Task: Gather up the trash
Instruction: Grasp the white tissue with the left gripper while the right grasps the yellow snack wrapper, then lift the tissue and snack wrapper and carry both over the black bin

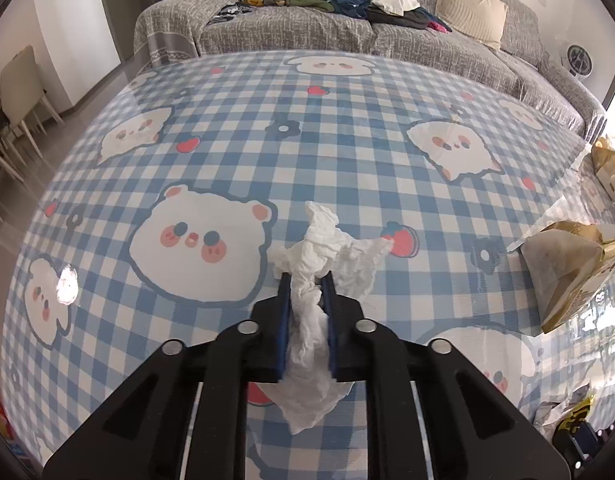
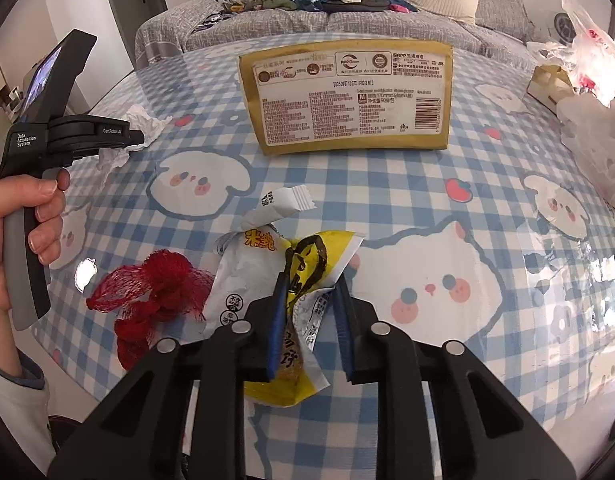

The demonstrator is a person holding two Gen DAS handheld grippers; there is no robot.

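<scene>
Your left tongs (image 1: 306, 280) are clamped on the crumpled tissue (image 1: 321, 256), lifted over the desk (image 1: 347, 152). Your right tongs (image 2: 310, 280) straddle the yellow wrapper (image 2: 307, 268) half-closed; its long axis runs along the fingers.

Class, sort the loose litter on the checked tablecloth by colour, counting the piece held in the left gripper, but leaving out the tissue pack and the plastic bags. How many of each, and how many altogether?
White: 2, the tissue shut in the left gripper and the small sachet
Yellow and white: 1, the snack wrapper between the right gripper fingers
Red: 1, the mesh net
Total: 4
</scene>
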